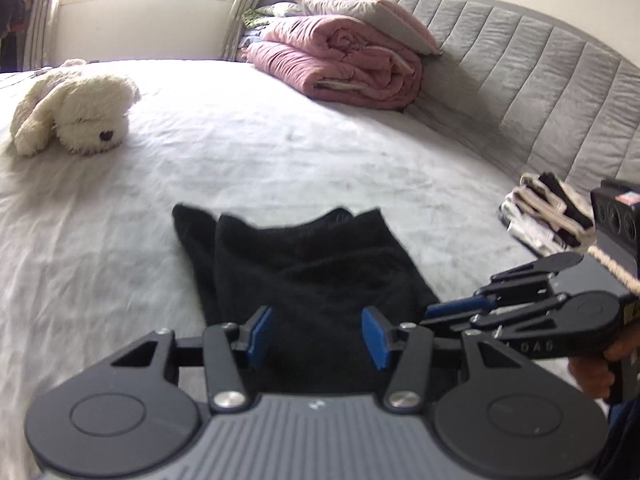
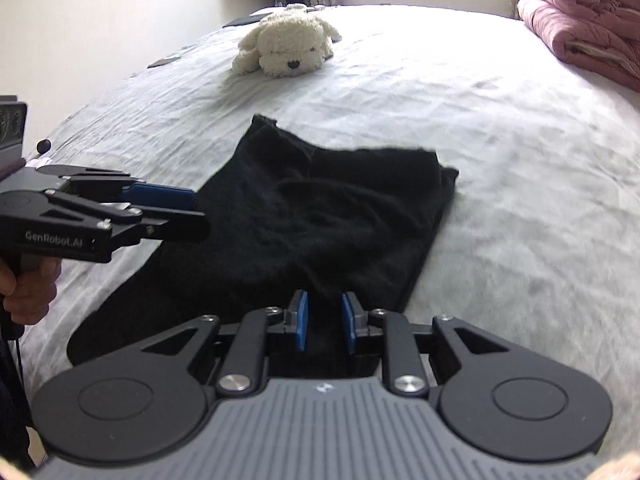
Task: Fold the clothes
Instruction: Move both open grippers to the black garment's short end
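Observation:
A black garment [image 1: 304, 272] lies partly folded on the white bed sheet [image 1: 240, 152], in both views [image 2: 312, 216]. My left gripper [image 1: 316, 338] is open, its blue pads apart just above the garment's near edge. It shows from the side in the right wrist view [image 2: 188, 212]. My right gripper [image 2: 324, 322] is open with a narrower gap, over the near edge of the garment, with nothing between the pads. It enters the left wrist view from the right [image 1: 436, 314], beside the garment's right edge.
A white plush dog [image 1: 72, 116] lies on the far left of the bed, also in the right wrist view [image 2: 286, 46]. Rolled pink quilts [image 1: 344, 64] sit against the grey padded headboard [image 1: 560, 92]. A stack of folded clothes [image 1: 544, 216] lies at the right.

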{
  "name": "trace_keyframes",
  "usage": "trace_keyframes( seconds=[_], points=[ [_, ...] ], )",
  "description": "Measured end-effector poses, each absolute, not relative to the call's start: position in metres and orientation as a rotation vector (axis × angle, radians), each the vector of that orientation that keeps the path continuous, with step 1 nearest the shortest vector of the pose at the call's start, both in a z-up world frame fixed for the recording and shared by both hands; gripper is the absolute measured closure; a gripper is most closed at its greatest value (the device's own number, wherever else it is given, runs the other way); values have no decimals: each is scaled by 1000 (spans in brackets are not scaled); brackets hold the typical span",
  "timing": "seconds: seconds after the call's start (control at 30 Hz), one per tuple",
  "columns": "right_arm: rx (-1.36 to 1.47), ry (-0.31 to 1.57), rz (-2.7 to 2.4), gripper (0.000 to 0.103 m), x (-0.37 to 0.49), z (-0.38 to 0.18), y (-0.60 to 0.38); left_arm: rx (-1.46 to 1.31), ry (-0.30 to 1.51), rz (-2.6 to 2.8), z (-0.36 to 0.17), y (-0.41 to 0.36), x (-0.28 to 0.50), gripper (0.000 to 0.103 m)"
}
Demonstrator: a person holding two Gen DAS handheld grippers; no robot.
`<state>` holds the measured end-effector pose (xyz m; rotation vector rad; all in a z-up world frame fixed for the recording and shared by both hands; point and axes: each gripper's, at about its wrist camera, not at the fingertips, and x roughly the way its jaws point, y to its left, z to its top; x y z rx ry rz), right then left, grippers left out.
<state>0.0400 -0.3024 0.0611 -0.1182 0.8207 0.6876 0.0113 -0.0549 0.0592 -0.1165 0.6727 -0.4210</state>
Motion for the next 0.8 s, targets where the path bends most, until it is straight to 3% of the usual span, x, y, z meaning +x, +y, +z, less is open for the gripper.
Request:
trace_keyframes(
  seconds=[0.6,0.63,0.8],
  points=[
    [-221,753,697,78,90,52,-270,18,643,-259,46,-45,83,54],
    [-212,750,695,78,92,53,-271,22,646,-267,45,-46,84,55],
    [-176,740,645,76,108,54,-283,41,655,-298,39,-47,88,89]
  ],
)
